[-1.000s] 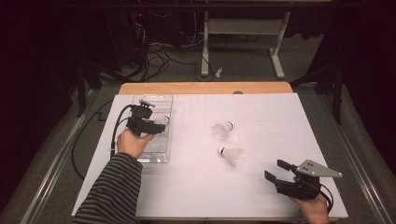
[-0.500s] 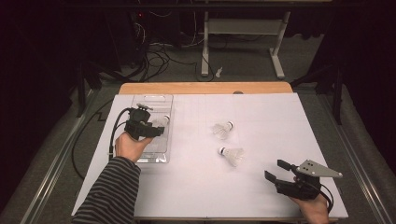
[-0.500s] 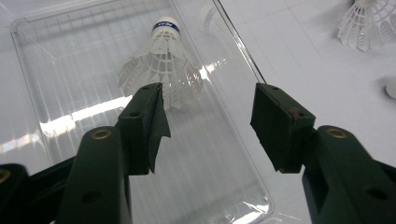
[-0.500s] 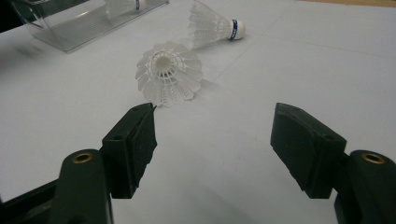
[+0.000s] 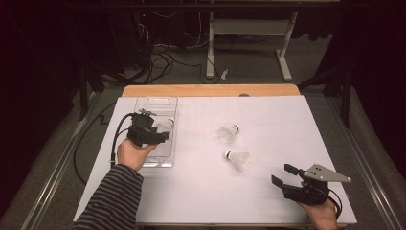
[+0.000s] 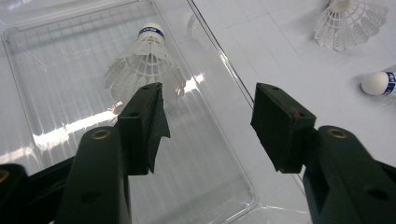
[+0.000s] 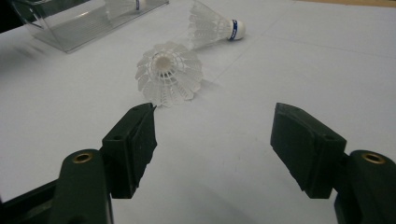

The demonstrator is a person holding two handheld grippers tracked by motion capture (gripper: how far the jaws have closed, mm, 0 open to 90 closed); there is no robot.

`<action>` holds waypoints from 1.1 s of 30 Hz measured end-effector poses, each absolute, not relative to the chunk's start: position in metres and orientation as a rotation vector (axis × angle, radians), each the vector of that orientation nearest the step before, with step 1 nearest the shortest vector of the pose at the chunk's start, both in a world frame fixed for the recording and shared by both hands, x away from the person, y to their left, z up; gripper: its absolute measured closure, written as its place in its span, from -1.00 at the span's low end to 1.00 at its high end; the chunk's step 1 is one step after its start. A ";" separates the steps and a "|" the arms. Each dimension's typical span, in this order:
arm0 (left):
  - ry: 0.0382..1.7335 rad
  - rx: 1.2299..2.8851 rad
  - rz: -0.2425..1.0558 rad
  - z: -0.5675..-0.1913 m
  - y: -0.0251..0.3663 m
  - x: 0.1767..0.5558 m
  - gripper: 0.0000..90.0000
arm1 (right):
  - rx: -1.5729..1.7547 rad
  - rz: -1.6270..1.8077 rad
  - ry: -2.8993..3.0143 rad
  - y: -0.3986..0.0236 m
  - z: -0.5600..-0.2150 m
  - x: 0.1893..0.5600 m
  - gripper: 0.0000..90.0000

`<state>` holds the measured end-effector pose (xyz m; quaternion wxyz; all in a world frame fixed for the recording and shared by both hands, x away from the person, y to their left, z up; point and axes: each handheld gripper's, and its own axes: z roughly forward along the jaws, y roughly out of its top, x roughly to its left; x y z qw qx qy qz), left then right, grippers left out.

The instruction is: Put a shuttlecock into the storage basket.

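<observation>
Clear plastic marks the tray (image 5: 155, 103) at the left of the high view, lying on the white table cover (image 5: 201, 191). One white shuttlecock (image 6: 145, 65) with a blue band at its cork lies inside it, in the upper left of the left gripper view, its cork pointing toward the top of the frame. The left gripper (image 5: 158, 135) hangs over the tray with its jaws wide apart and nothing between them; the shuttlecock lies just beyond the left jaw tip, apart from it. The tray's long rim runs across between the two jaws in that view.

Two more shuttlecocks lie on the cover near the middle of the high view, one (image 5: 228, 132) above the other (image 5: 238, 159), close together but apart. In the right gripper view the nearer one (image 7: 169, 72) faces the camera with its feather skirt, just above the left jaw tip.

The right gripper (image 5: 284, 175) sits at the lower right of the high view, jaws wide and holding nothing, pointing toward the two loose shuttlecocks.
</observation>
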<state>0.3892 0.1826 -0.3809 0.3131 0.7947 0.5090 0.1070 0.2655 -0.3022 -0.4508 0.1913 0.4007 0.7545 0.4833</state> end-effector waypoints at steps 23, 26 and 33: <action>1.247 2.040 0.325 -0.379 0.184 0.362 -0.10 | 1.135 1.354 2.112 -0.305 -0.451 0.266 -0.30; 1.238 2.035 0.328 -0.380 0.184 0.359 -0.10 | 1.135 1.353 2.111 -0.305 -0.451 0.265 -0.30; 1.221 2.035 0.346 -0.381 0.183 0.352 -0.12 | 1.136 1.352 2.109 -0.305 -0.451 0.265 -0.30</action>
